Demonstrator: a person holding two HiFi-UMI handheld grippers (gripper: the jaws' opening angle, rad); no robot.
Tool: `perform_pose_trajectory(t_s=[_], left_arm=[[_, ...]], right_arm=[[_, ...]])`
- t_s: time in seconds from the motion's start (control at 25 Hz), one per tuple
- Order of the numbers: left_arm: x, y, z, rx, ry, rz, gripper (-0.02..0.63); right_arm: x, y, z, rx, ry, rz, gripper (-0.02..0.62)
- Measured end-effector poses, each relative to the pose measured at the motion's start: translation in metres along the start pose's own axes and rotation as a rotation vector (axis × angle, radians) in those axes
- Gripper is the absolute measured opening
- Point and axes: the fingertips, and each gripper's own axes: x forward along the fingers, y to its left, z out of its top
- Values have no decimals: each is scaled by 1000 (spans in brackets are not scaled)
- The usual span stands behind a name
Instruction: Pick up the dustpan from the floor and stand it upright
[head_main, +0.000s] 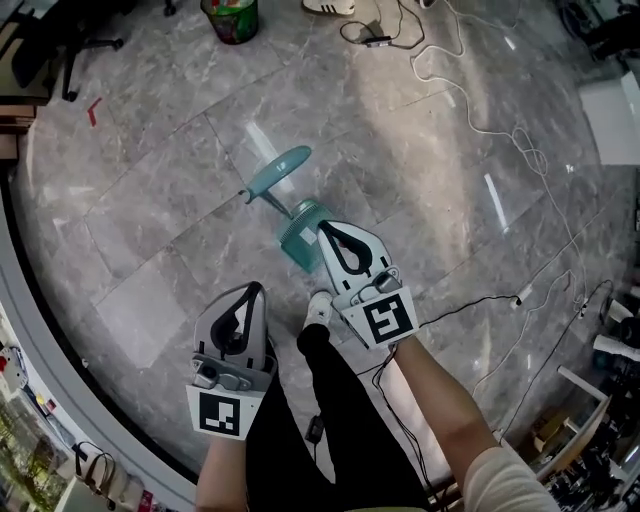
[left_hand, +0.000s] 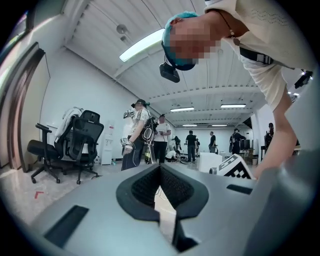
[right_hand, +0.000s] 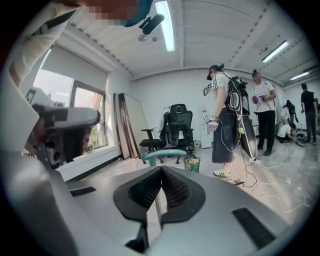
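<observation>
A teal long-handled dustpan stands on the grey marble floor. In the head view its pan (head_main: 297, 238) lies just beyond my right gripper (head_main: 323, 229), and its grip (head_main: 280, 169) leans off up and left. My right gripper is shut and empty, its tips over the pan's near rim. In the right gripper view the teal grip (right_hand: 163, 154) shows as a level bar just past the closed right gripper (right_hand: 161, 171), apart from it. My left gripper (head_main: 254, 289) hangs nearer me and to the left, well short of the dustpan. The left gripper (left_hand: 160, 169) is shut too, with nothing in it.
A green waste bin (head_main: 232, 18) and an office chair (head_main: 55, 45) stand at the far left, and white cables (head_main: 480, 110) trail over the floor to the right. My own shoe (head_main: 320, 306) is between the grippers. Several people (right_hand: 223, 120) stand ahead.
</observation>
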Motion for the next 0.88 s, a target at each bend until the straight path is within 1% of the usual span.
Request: perform_pose_trajectory(t_s=[0.08, 0.12, 0.2, 0.28, 0.4, 0.48, 0.56, 0.64, 0.76, 0.88], left_arm=[[-7, -2, 30, -4, -13, 8, 11], [-11, -6, 48, -4, -25, 13, 11], [-13, -18, 88, 6, -56, 13, 11], [-12, -38, 126, 16, -73, -9, 11], [-22, -70, 179, 21, -67, -70, 11], [-35, -86, 210, 20, -60, -88, 11], [-51, -103, 229, 20, -48, -104, 11], [-67, -115, 238, 15, -57, -119, 11], [-72, -110, 260, 6, -92, -112, 11], [-77, -111, 293, 18, -102, -93, 11]], right_arm=[[-28, 12, 20, 32, 63, -17, 18], [-41, 18, 39, 46, 56, -26, 18], [-66, 27, 90, 54, -2, -39, 18], [-96, 31, 136, 32, -19, -42, 18], [-133, 48, 202, 14, -58, -33, 18], [-151, 62, 243, 10, -103, -22, 18], [-168, 75, 266, 24, -117, -24, 18], [-180, 89, 275, 10, -108, -12, 18], [-181, 95, 307, -43, -141, 6, 18], [-201, 98, 341, -30, -169, -1, 18]])
